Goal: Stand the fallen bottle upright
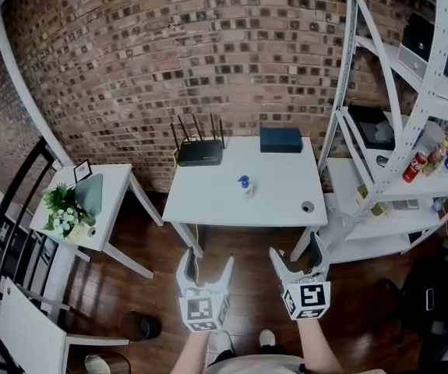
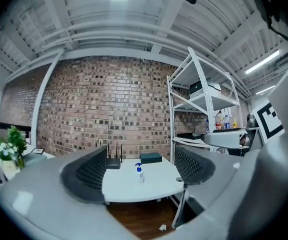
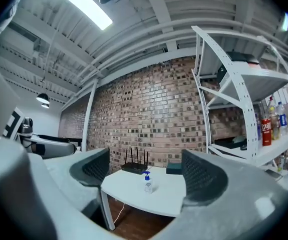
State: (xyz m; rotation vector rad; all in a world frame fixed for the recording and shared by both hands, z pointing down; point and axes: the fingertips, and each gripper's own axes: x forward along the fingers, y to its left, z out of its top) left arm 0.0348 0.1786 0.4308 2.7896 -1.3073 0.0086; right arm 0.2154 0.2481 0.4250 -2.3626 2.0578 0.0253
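At the bottom centre of the head view, the left claw (image 1: 206, 271) and, just to its right, the right claw (image 1: 298, 259) are held side by side above the dark wooden floor (image 1: 243, 244), both well short of the white surface (image 1: 208, 206). Each claw is released: in its own view the jaws stand wide apart with nothing between them, and the surface shows far off through the gap.

Beyond them, in the middle of the frame, the bottle (image 1: 245, 184) stands upright near the centre of the surface. It has a pale body and a blue spray top, and is apart from everything else. A small round thing (image 1: 308, 206) sits near the surface's lower right edge.

Along the far edge, by the brick wall (image 1: 208, 53), a black router (image 1: 199, 153) with raised antennas sits at the left and a dark flat box (image 1: 280, 139) at the right. A white shelf rack (image 1: 410, 123) fills the right of the frame. A small side table (image 1: 114, 185) with a plant (image 1: 64, 209) stands at the left.
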